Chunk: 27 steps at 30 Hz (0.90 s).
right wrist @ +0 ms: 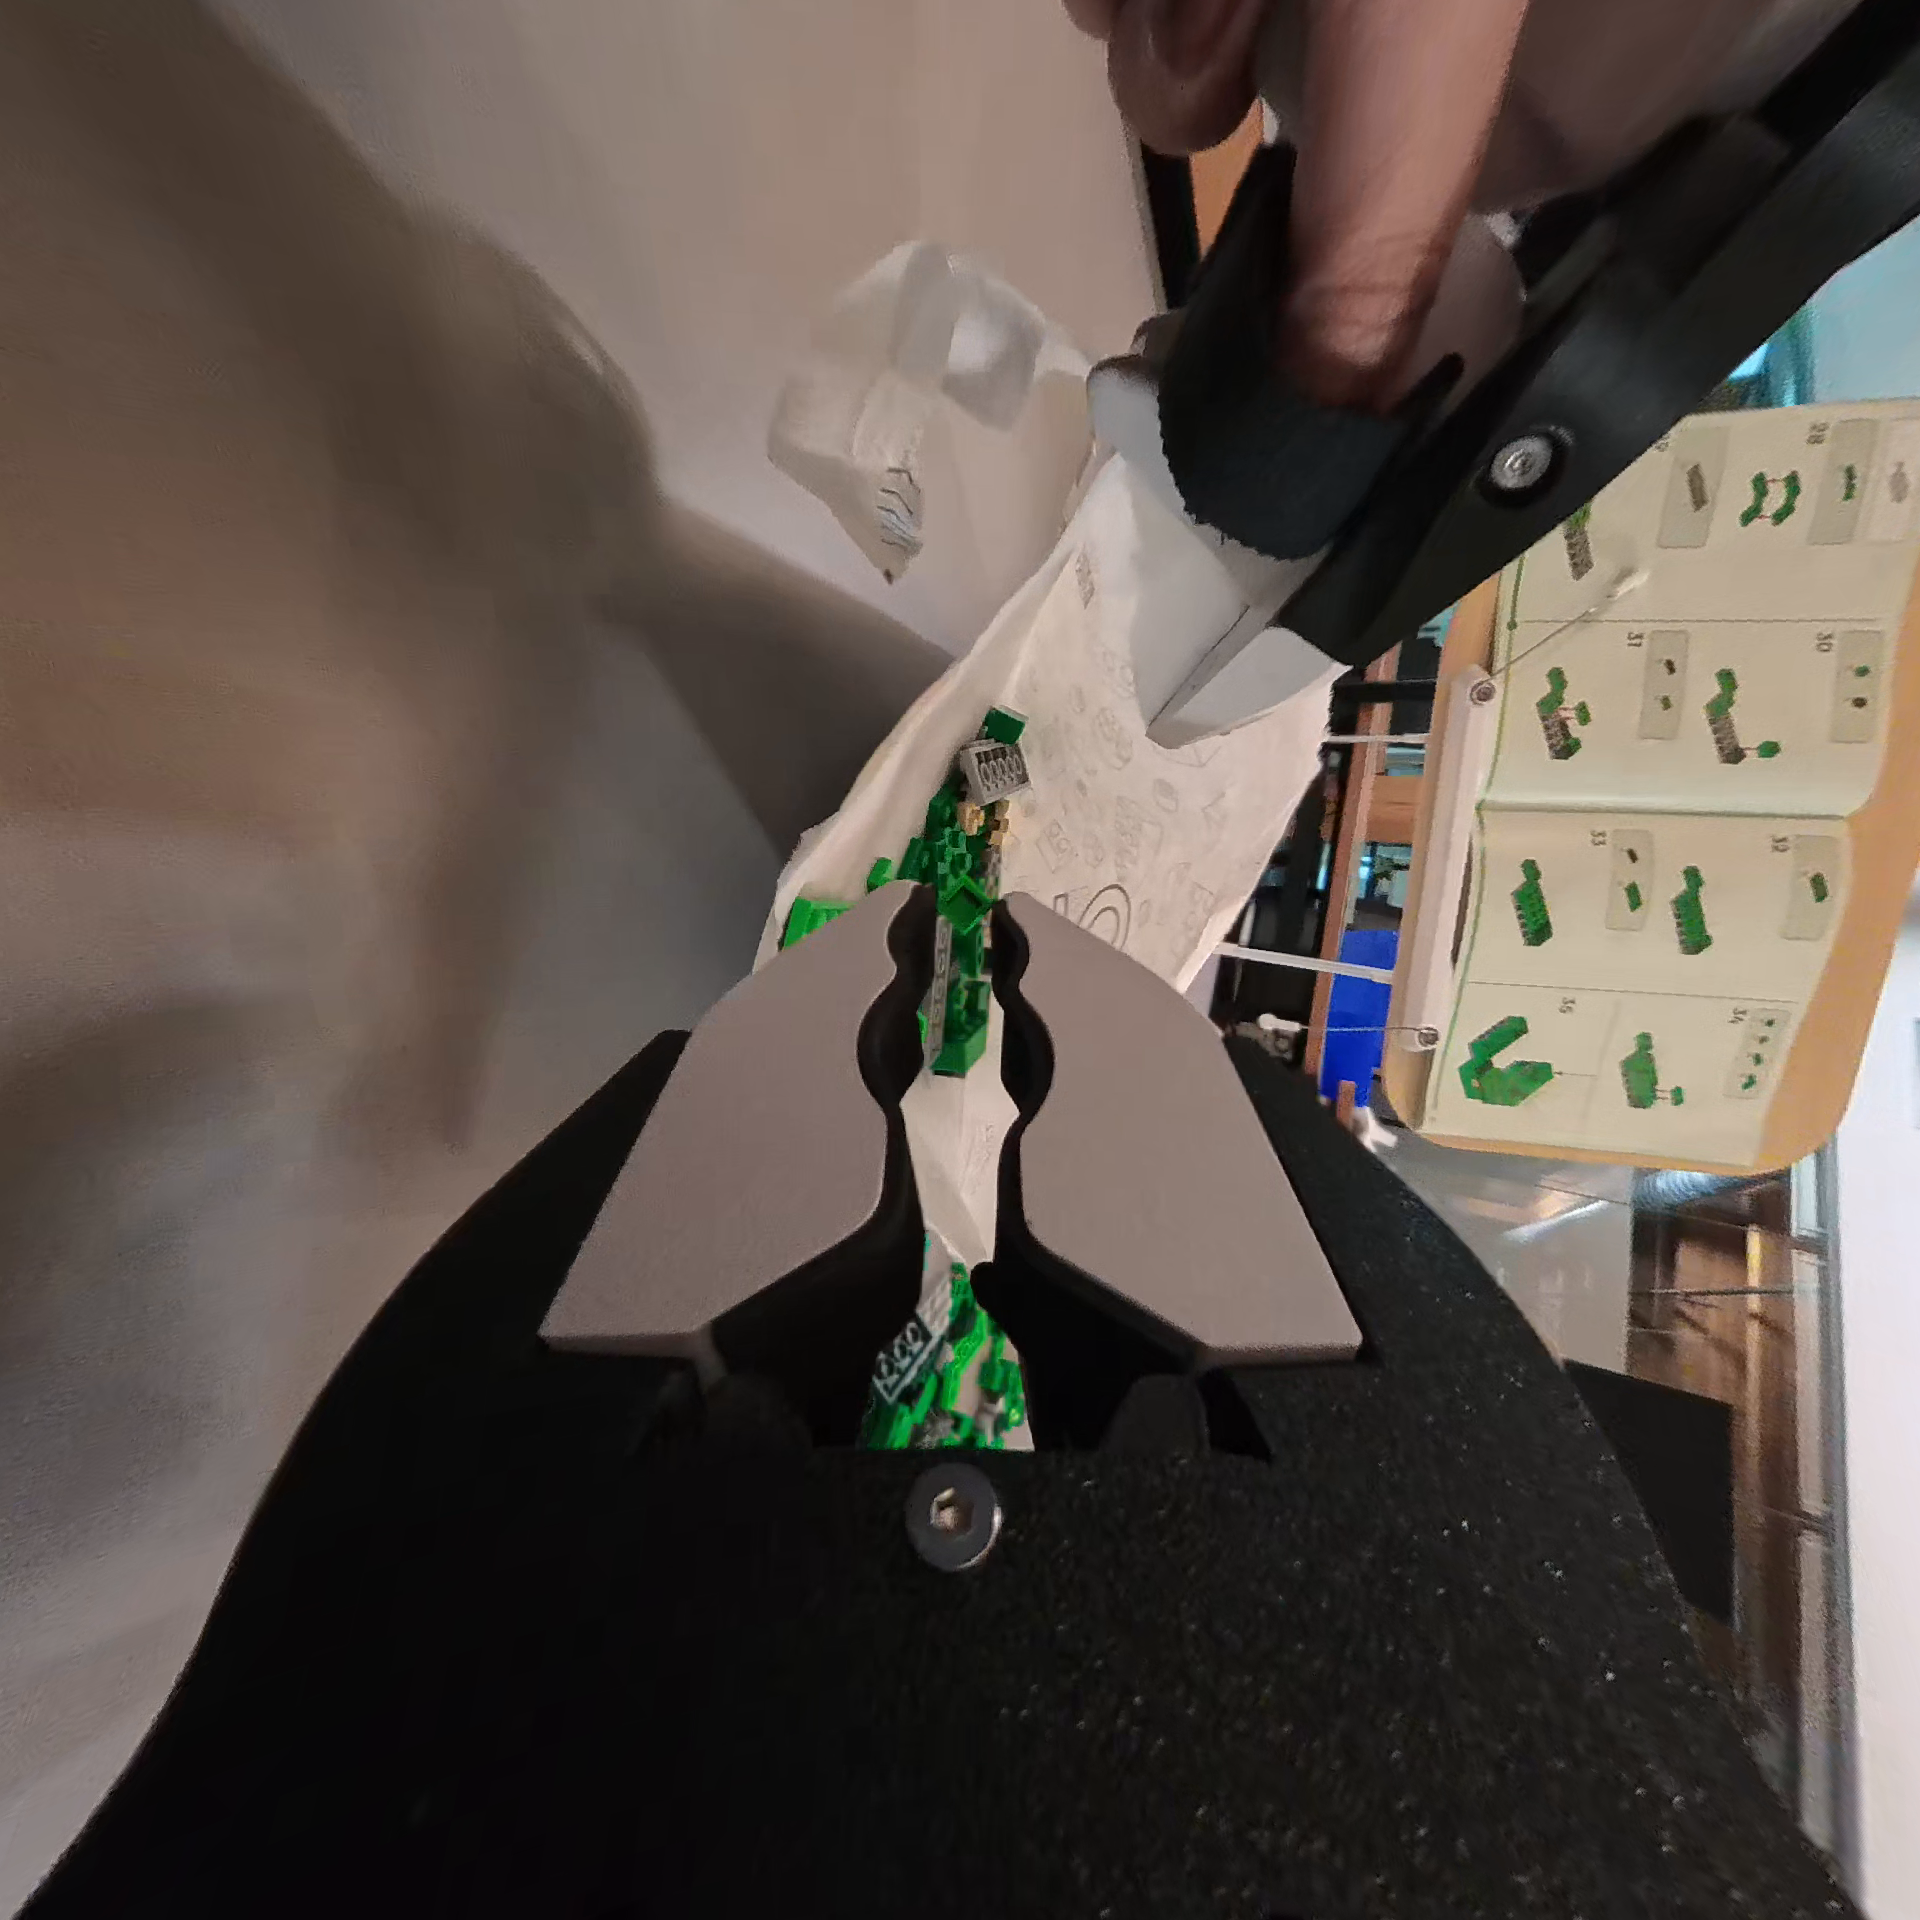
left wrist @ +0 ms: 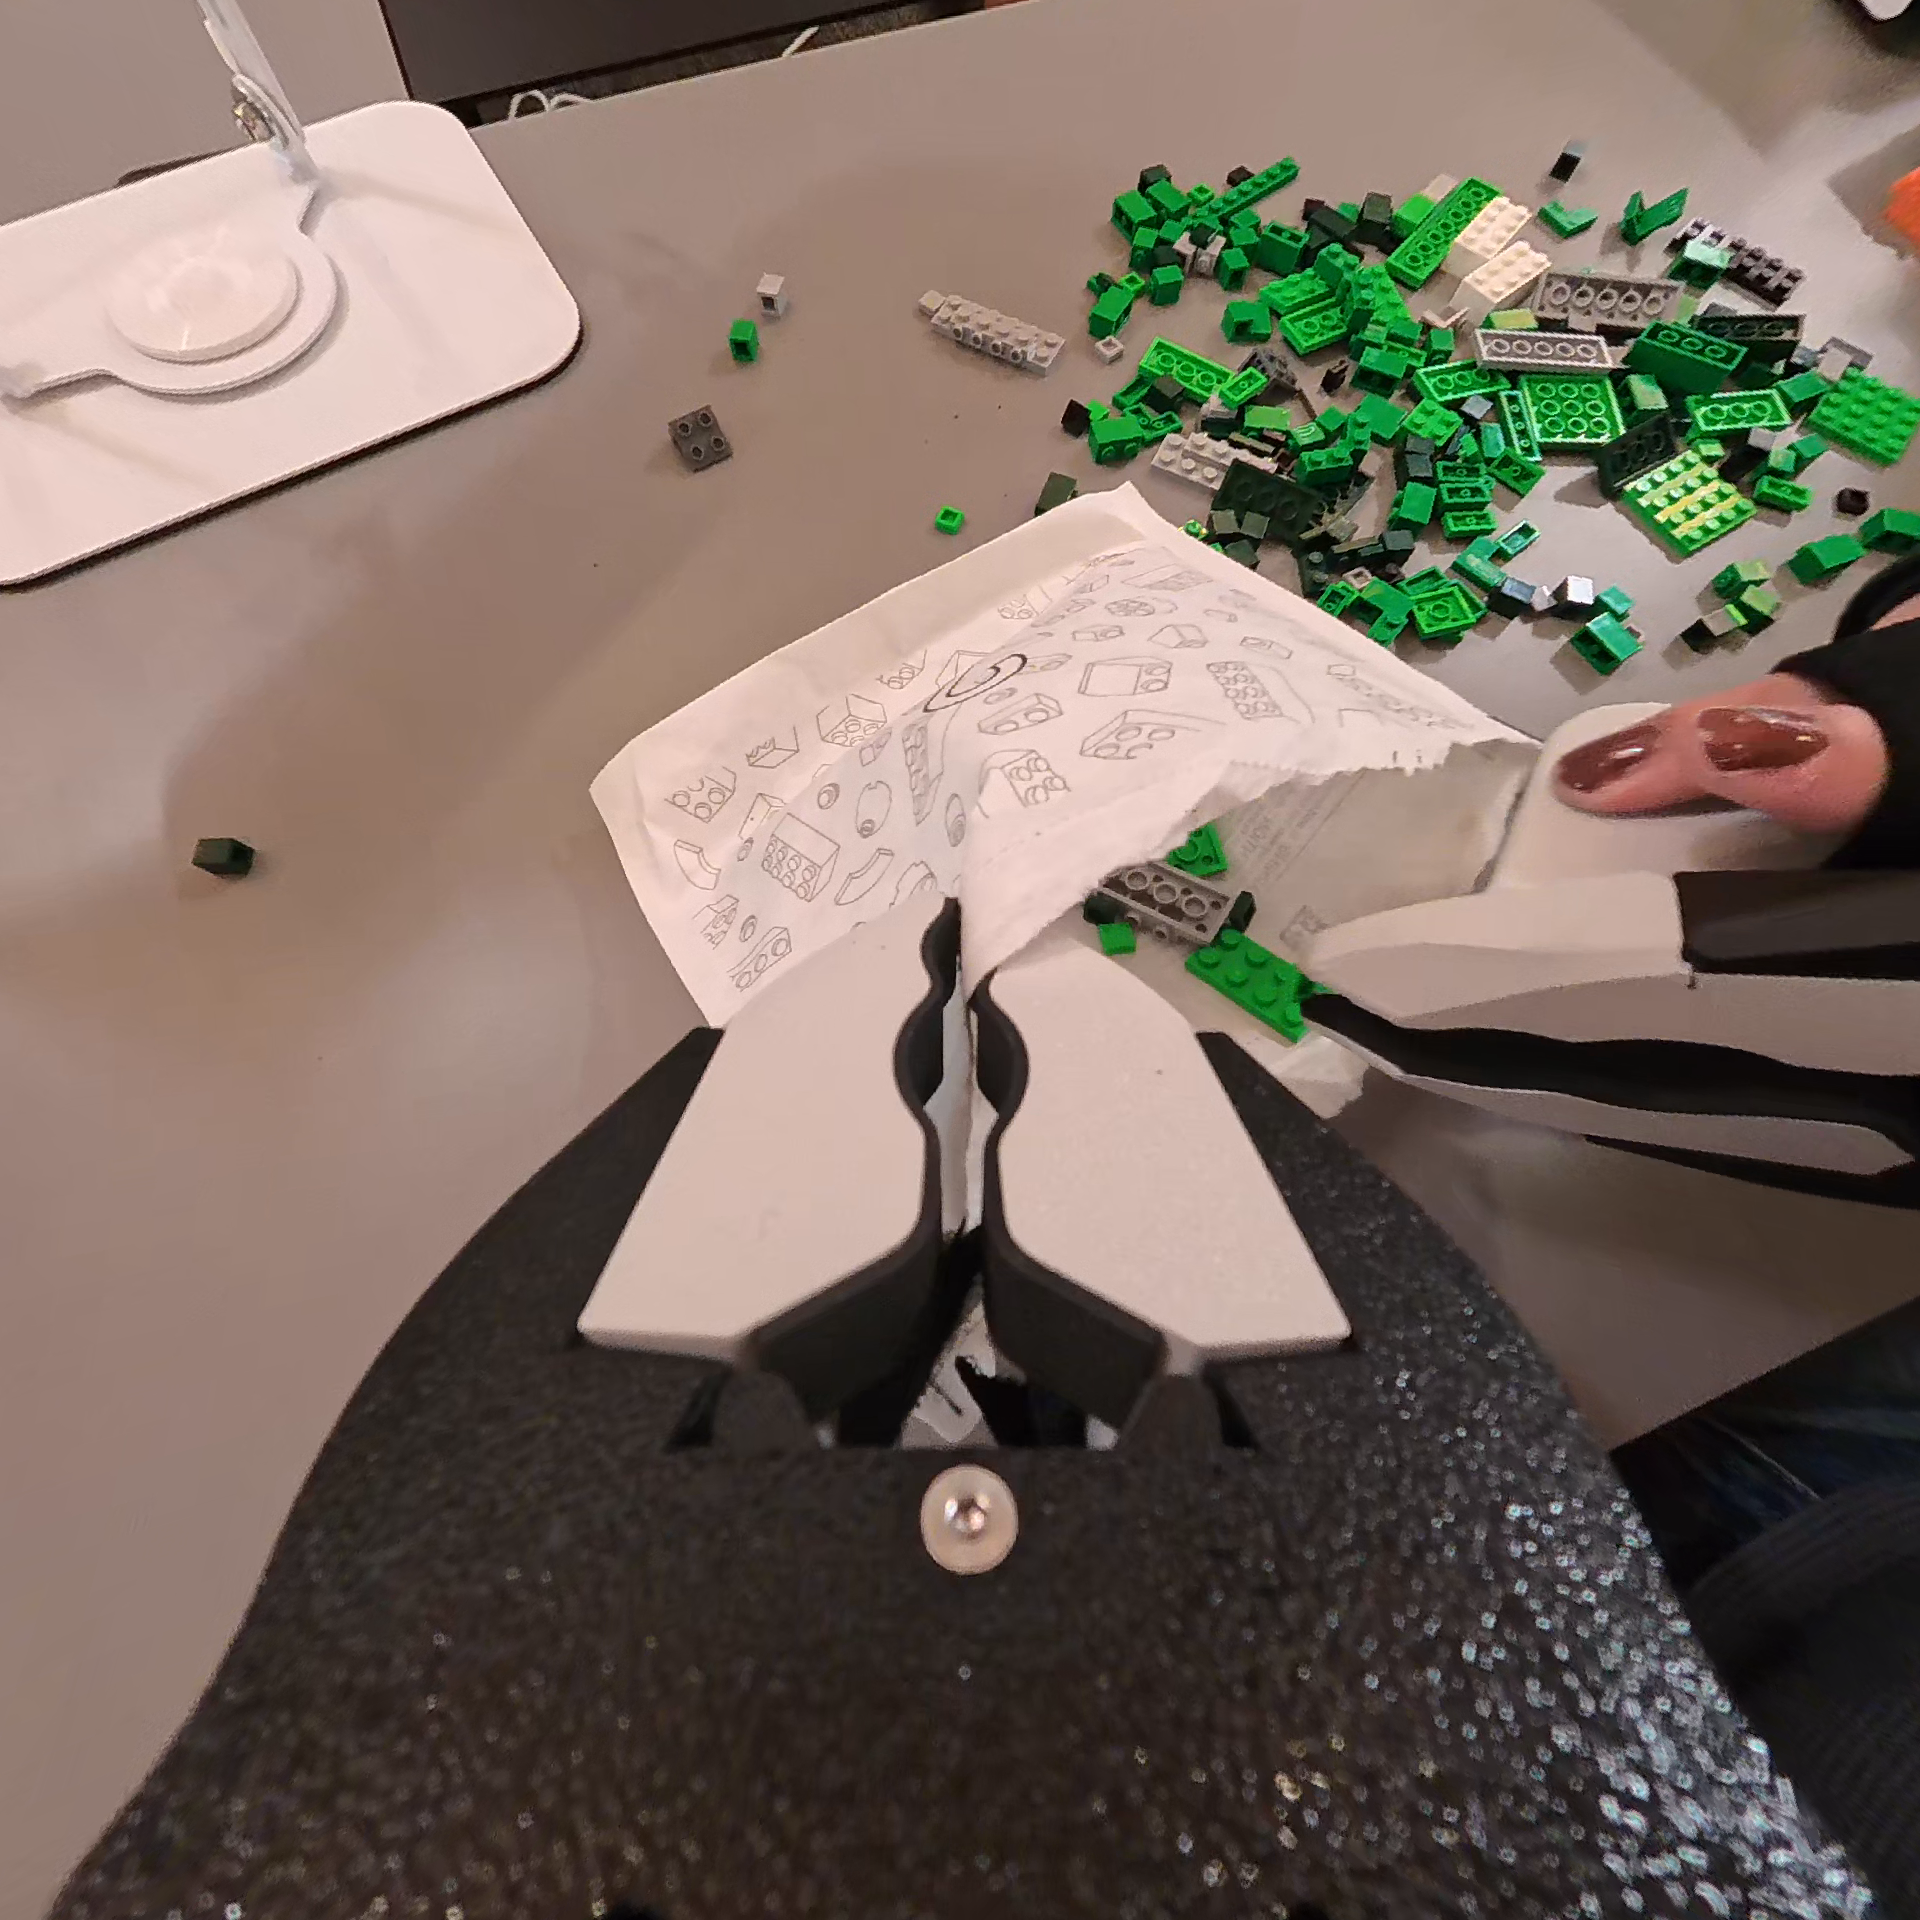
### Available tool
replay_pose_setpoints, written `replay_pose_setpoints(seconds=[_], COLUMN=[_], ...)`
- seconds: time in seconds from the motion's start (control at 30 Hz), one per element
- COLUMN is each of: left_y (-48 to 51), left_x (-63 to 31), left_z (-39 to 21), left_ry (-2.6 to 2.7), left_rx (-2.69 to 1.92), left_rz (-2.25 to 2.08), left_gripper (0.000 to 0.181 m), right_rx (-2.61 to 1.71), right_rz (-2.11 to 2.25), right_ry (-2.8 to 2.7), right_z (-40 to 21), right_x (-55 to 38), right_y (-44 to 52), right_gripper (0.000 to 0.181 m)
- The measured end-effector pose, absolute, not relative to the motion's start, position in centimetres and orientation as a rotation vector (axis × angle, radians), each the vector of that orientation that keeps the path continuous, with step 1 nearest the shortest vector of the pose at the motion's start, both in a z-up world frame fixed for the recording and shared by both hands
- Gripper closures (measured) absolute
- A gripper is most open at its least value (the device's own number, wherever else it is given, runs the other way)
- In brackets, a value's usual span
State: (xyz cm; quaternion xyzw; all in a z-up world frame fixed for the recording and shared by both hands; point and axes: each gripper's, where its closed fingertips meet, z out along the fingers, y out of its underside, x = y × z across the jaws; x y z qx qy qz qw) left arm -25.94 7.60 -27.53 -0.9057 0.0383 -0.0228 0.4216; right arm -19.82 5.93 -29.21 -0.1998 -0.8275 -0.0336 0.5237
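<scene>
Across both views each tool (left wrist: 961, 935) (right wrist: 951, 914) pinches the paper bag (left wrist: 935, 748); only the right shows a booklet (right wrist: 1662, 790).

Flat grey surface (left wrist: 416, 644) has a scattered pile of green and grey plastic bricks (left wrist: 1455, 384) plus a white rounded-corner stand base (left wrist: 416, 260).

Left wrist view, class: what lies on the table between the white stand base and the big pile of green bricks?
In the left wrist view, between the white stand base and the brick pile, a few stray bricks lie on bare grey table, including a long grey brick.
</scene>
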Motion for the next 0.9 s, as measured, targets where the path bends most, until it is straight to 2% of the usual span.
replay_pose_setpoints(seconds=[0.27,0.43,0.6,0.77,0.9], left_y=[7.5,7.4,7.1,6.7,6.6], left_x=[-26.0,-26.7,-27.8,-28.9,-29.3], left_z=[-27.5,-27.4,-27.2,-27.0,-27.0], left_ry=[0.099,0.08,0.054,0.016,0.004], left_rx=[-2.267,-2.266,-2.263,-2.262,-2.265], left_rz=[-0.062,-0.058,-0.035,-0.024,-0.023], left_gripper=[0.181,0.181,0.181,0.181,0.181], right_rx=[-0.478,-0.547,-0.821,-1.135,-1.304], right_rz=[0.02,0.319,0.482,0.534,0.688], right_ry=[-1.959,-1.784,-1.519,-1.428,-1.47], right_z=[-29.1,-25.4,-22.2,-24.0,-26.1], right_x=[-19.7,-18.6,-14.7,-9.8,-8.1], right_y=[5.3,5.0,11.7,18.8,19.8], right_gripper=[0.163,0.163,0.163,0.165,0.167])
